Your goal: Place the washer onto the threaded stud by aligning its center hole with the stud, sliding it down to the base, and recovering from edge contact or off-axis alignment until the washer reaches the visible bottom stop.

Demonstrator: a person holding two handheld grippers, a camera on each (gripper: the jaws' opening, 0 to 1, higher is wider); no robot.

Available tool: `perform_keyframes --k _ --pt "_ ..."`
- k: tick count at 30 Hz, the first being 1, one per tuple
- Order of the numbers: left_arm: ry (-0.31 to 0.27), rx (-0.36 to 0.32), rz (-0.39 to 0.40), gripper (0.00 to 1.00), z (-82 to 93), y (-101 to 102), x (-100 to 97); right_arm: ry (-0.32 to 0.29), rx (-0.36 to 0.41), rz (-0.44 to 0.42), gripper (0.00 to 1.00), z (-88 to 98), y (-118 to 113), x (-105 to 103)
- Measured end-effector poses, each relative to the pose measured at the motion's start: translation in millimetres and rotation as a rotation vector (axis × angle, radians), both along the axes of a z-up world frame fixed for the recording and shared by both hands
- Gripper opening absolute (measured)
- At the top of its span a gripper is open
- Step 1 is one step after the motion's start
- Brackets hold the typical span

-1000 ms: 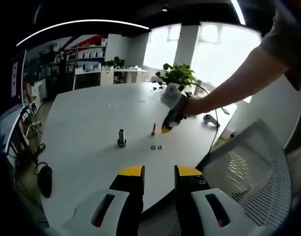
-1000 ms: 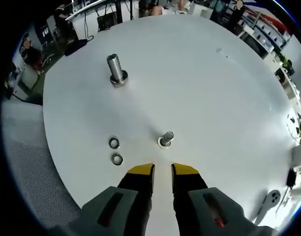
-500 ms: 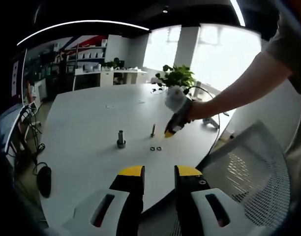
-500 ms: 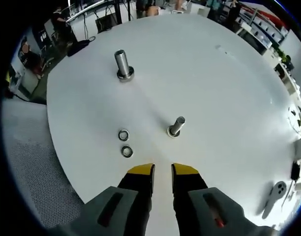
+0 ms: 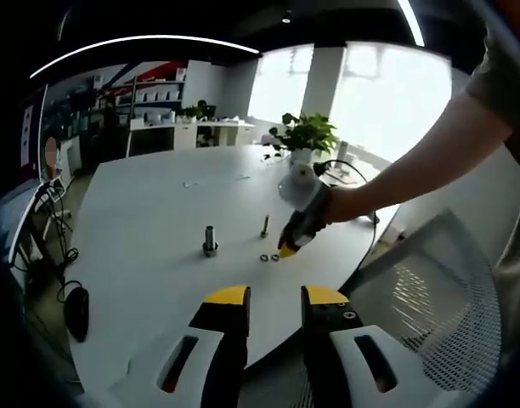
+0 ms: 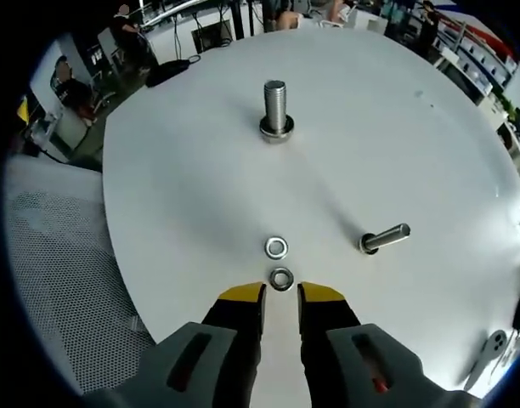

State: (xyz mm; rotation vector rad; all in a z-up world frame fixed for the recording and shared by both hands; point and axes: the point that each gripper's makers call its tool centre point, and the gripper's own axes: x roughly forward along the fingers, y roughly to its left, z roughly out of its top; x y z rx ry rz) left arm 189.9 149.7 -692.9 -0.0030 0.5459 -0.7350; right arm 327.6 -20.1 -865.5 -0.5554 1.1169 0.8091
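I take the big stud (image 6: 275, 109) as my landmark; it stands upright on the white table (image 6: 183, 187) with a collar at its base. Since a second ago my right gripper (image 6: 281, 299) has swung round and closed in on the two washers. They used to sit off to the left of its jaws; now the near washer (image 6: 281, 278) lies just ahead of the tips, in line with the gap, and the far washer (image 6: 276, 247) sits just beyond it, towards the big stud. Both lie flat on the table, well short of the big stud. The thin stud (image 6: 383, 239) stands off to the right of the washers, farther from the big stud than they are.

The right jaws are parted by a narrow gap and hold nothing. In the left gripper view I see the same gripper's yellow tip low over the table, just beside the washers (image 5: 270, 257), with the big stud (image 5: 210, 240) off to their left.

My left gripper (image 5: 274, 299) hangs back off the table edge, jaws slightly apart and empty.

I read this as the approach for the pick: no washer is lifted yet, so the task is barely begun. A thin flat washer will be awkward to pinch off a smooth top, so I expect the tips must come down on either side of its rim.
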Motion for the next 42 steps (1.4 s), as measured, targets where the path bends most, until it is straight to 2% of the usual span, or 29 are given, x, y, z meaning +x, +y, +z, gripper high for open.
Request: perform_keyframes --k 7,21,24,32,34,37,42 --pt "0.001 0.001 0.001 0.22 -0.3 0 0.2 0.010 0.013 -0.028 0.19 -4.7 2 3" --pt "0.002 0.003 -0.001 0.22 -0.6 0 0.1 0.026 -0.004 -0.006 0.18 -11.3 4 1" --pt "0.003 0.002 0.001 0.22 -0.8 0 0.4 0.005 -0.056 0.067 0.16 -12.3 0 2" --pt "0.003 0.002 -0.003 0.22 -1.1 0 0.1 0.020 -0.074 0.092 0.16 -13.5 1 0" --pt "0.003 0.001 -0.003 0.22 -1.1 0 0.1 0.034 -0.097 0.100 0.16 -13.5 2 0" --pt "0.002 0.001 -0.004 0.22 -0.8 0 0.3 0.086 -0.160 0.111 0.16 -13.7 1 0" --pt "0.005 0.001 -0.011 0.21 -1.3 -2 -0.3 0.110 -0.240 0.115 0.16 -15.0 3 0"
